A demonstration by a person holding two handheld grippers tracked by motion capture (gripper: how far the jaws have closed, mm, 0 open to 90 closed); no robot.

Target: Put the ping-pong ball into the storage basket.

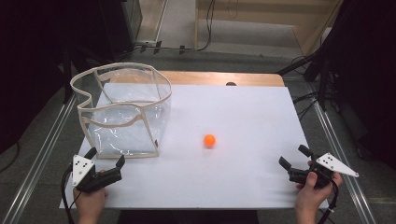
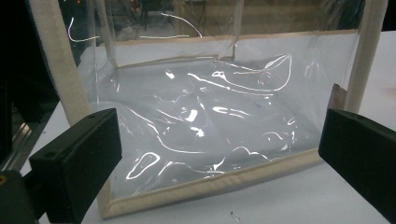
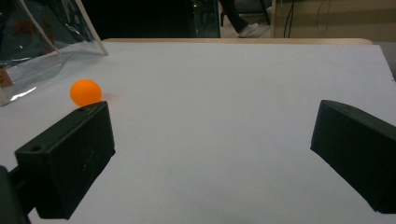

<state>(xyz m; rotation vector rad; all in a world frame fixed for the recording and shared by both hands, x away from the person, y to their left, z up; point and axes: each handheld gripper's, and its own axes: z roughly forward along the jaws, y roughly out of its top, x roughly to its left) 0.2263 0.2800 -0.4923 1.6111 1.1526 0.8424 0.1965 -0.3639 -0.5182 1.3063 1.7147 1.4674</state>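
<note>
The left gripper (image 1: 106, 158) rests at the near left edge of the white table cover (image 1: 243, 116), its fingers (image 2: 77, 158) spread wide and holding nothing. Just beyond the fingertips stands the clear bag (image 1: 122, 112), its near wall squarely framed between the jaws in the left gripper view. This placement suggests the bag is to be steadied or held open.

The right gripper (image 1: 293, 157) sits at the near right edge, fingers (image 3: 70, 158) likewise spread and empty. The orange ball (image 1: 209, 140) lies well ahead of them and toward the left finger's side, apart from both grippers and near the bag's corner. The ball is the likely object to be picked up.

Materials:
- Bag: transparent, glossy, wrinkled film; cream fabric binding (image 2: 205, 184) along edges and rim; boxy, open-topped, rim sagging.
- Ball: smooth, matte, spherical.
- Fingers: black, blocky, flat-faced.
</note>
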